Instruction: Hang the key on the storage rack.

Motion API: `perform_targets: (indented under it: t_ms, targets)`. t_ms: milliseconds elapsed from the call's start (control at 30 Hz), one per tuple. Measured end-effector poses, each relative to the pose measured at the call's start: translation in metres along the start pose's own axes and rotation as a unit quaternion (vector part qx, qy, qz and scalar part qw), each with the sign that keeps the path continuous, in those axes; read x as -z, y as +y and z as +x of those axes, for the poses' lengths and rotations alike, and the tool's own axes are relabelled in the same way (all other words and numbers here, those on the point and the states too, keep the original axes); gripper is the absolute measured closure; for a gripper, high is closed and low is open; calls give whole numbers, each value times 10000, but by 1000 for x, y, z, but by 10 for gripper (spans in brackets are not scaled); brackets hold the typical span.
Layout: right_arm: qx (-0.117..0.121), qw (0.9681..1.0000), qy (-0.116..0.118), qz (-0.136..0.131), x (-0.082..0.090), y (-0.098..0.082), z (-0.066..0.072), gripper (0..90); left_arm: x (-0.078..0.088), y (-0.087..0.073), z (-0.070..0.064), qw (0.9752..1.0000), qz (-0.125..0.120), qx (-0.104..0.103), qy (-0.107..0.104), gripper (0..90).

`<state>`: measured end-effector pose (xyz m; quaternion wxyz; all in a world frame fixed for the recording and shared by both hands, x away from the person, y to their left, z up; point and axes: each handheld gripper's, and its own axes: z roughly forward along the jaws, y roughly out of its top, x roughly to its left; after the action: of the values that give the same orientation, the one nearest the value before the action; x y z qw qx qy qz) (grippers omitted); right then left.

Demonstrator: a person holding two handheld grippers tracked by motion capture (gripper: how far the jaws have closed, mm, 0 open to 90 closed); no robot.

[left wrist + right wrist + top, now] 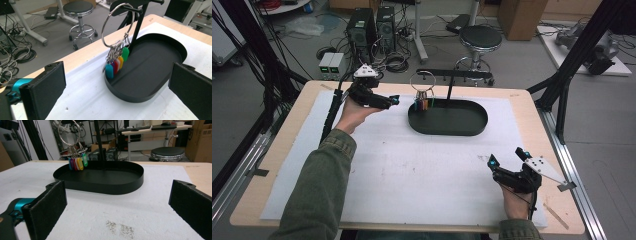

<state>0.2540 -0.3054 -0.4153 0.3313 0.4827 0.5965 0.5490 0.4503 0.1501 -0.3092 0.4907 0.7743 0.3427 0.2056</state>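
So there's a black oval tray sitting toward the far middle of the bench, on top of a white mat. A thin black stand rises from the back of the tray with a crossbar on top, and a big metal key ring hangs off the left end of that bar. Under the ring dangles a bunch of colored key tags: blue, purple, red, yellow, green, hanging just over the tray's left end, about at its rim.

The left gripper is held up at the far left of the bench, near the tray's left end but not touching anything. In the left gripper view its fingers are spread wide with nothing between them, and the tags sit out ahead in the gap.

The right gripper is down at the near right corner, well apart from the tray. Its fingers are spread wide too, empty, pointing across the mat at the tray. There's a small gray smudge on the mat just in front of it.

A black stool stands on the floor behind the bench.
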Motion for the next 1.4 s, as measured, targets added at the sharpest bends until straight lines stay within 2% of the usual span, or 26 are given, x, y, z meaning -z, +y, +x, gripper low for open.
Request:
perform_targets:
  t_ms: [433,700,1033,1267,1400]
  targets:
    - [14,10000,2,16,0,0,1,5,19,-14,-3,9999,-110,-1,-51,17]
    - [2,10000,6,23,0,0,1,5,29,-28,3,9997,-174,183,-35,16]
    - [19,10000,2,9,0,0,1,5,48,-42,9,9992,-243,304,63,16]
    - [2,10000,12,20,0,0,2,5,59,-52,13,9986,-380,376,-40,16]
    - [2,10000,8,21,-1,0,2,5,65,-59,14,9984,-405,393,-20,17]
